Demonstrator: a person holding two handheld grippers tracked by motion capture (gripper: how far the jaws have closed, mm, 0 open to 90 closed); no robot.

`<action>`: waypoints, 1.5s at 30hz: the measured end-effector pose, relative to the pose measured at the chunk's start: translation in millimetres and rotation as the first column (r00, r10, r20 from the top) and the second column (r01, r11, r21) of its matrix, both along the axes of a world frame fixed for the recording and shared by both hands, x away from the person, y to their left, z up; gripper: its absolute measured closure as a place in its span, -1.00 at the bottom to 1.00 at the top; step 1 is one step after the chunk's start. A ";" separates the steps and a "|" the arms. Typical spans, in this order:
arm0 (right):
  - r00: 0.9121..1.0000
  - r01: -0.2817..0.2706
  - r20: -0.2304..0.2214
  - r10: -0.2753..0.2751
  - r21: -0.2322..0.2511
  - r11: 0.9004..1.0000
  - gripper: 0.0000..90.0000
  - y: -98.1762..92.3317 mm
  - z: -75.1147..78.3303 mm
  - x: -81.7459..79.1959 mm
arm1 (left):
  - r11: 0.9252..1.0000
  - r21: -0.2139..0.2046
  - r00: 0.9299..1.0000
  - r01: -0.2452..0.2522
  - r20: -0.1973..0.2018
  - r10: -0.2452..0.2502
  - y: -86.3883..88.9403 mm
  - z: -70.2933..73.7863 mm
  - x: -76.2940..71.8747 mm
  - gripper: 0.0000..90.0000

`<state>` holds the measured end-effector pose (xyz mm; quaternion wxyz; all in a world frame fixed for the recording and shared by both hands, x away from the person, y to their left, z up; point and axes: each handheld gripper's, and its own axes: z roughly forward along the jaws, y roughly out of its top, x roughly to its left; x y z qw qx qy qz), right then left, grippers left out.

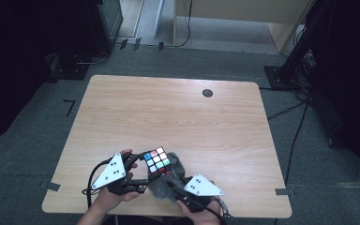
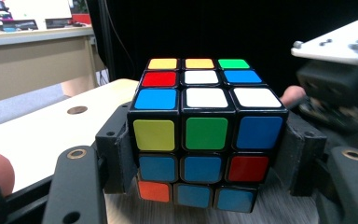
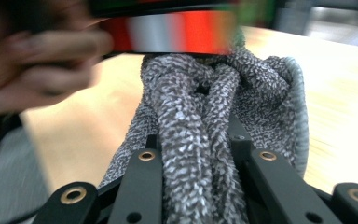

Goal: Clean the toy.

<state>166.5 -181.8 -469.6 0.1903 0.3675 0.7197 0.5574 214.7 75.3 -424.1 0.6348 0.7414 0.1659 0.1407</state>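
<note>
In the lower middle of the high view there is one puzzle cube (image 1: 157, 161), held above the worktop (image 1: 178, 112) near its front edge, and one grey cloth (image 1: 161, 187) just below it. Two hand-held grippers are counted: the left hand-held gripper (image 1: 140, 164) pinches the cube on two opposite sides, and the right hand-held gripper (image 1: 173, 185) pinches the bunched cloth, which touches the cube's underside. On the cube's top face nine coloured squares are seen, three of them white.
</note>
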 end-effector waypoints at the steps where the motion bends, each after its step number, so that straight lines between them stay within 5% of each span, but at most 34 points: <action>1: 0.999 0.034 0.003 -0.034 0.017 0.999 0.67 -6.6 0.4 1.8 | 1.000 -0.003 1.000 -0.005 -0.002 0.005 0.5 0.2 0.6 -0.24; 3: 0.999 0.043 0.016 -0.044 0.027 0.999 0.67 -13.4 1.5 3.8 | 1.000 -0.011 1.000 -0.008 -0.008 0.008 -0.1 0.4 1.7 -0.24; 5: 1.000 -0.005 -0.003 0.005 0.045 0.999 0.66 -9.6 -0.2 3.6 | 1.000 -0.007 1.000 -0.002 -0.010 0.002 -3.4 -0.5 1.1 -0.24; 10: 0.989 -0.145 0.018 0.146 -0.053 0.988 0.65 25.6 -3.7 -9.5 | 1.000 0.026 1.000 0.001 0.000 -0.001 -10.3 -3.0 -2.0 -0.24; 14: 0.996 -0.089 0.026 0.090 -0.065 0.994 0.65 14.3 1.7 -5.0 | 0.999 0.047 1.000 -0.017 0.023 0.016 -8.1 -2.7 -2.2 -0.24; 18: 1.000 0.009 0.013 -0.009 0.015 1.000 0.66 -8.1 3.1 2.3 | 1.000 0.020 1.000 -0.015 0.011 0.014 -3.1 -0.6 -0.2 -0.24; 24: 0.994 -0.111 0.023 0.111 -0.009 0.994 0.65 15.7 -3.7 -4.2 | 0.999 0.044 1.000 -0.001 0.018 0.000 -8.7 -2.6 -2.7 -0.24; 27: 0.992 -0.115 0.039 0.116 -0.036 0.993 0.65 20.7 -3.1 -5.9 | 0.999 0.053 1.000 -0.010 0.026 0.009 -7.5 -2.4 -2.9 -0.24; 32: 0.999 0.000 0.040 0.000 0.016 1.000 0.66 -6.8 2.0 3.0 | 0.998 0.049 0.999 -0.027 0.026 0.026 0.8 -0.8 0.7 -0.24; 35: 0.995 0.064 0.068 -0.071 0.093 0.994 0.66 -27.7 11.4 5.8 | 0.994 0.105 0.999 -0.026 0.049 0.021 -0.5 -3.8 0.5 -0.24; 38: 0.993 0.015 0.114 -0.034 0.160 0.987 0.66 -35.5 26.0 2.0 | 0.990 0.143 0.998 -0.007 0.060 -0.001 -7.6 -7.9 -2.1 -0.24; 41: 0.990 -0.035 0.140 0.013 0.156 0.987 0.68 -29.9 31.2 -1.9 | 0.992 0.127 0.998 0.010 0.058 -0.017 -10.1 -6.4 -4.2 -0.24; 43: 0.995 -0.044 0.100 0.025 0.186 0.982 0.69 -30.0 25.0 0.7 | 0.994 0.106 0.998 0.016 0.052 -0.022 -6.9 -4.2 -3.8 -0.24; 45: 0.997 -0.063 0.053 0.055 0.158 0.985 0.69 -28.1 15.7 5.0 | 0.996 0.082 0.999 0.022 0.043 -0.025 -2.8 -1.8 -2.6 -0.24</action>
